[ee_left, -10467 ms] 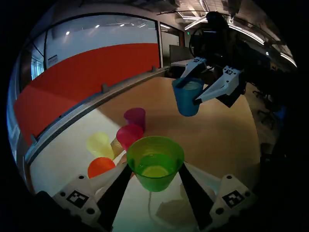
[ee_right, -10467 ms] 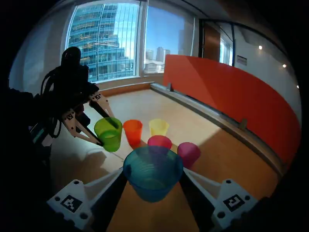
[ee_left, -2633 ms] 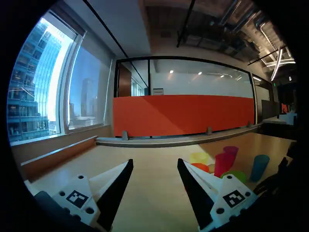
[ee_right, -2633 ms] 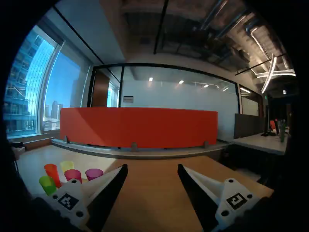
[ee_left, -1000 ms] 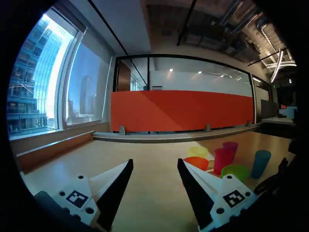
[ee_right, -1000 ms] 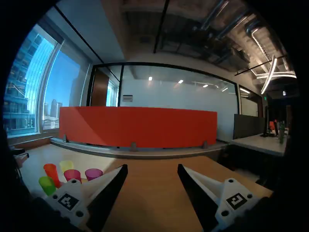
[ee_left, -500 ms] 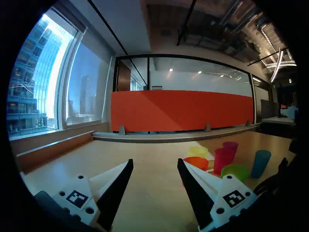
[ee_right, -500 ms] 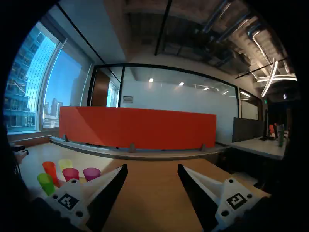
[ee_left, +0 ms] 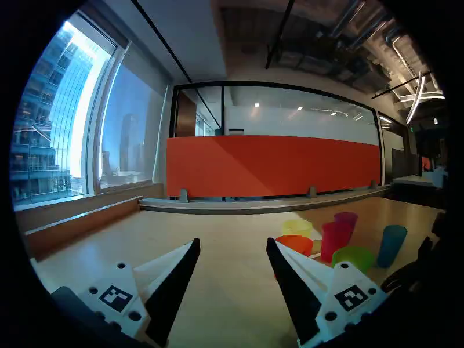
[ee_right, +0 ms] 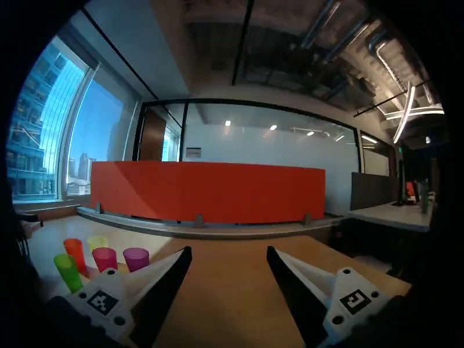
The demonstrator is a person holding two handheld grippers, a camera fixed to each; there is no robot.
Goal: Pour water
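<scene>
Left gripper view: no cup is being gripped, so pouring is being judged either finished or not begun.
The left claw (ee_left: 231, 264) and right claw (ee_right: 229, 268) are being held level, released and empty, over the desk (ee_left: 232, 227). Beyond, to one side, the green cup (ee_left: 354, 256) and blue cup (ee_left: 392, 245) are being left upright among other cups (ee_left: 336, 240).

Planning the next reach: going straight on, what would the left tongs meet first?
The way looks free: the left tongs point over bare table toward the far orange wall. The orange cup stands just right of that line; depth is unclear.
</scene>
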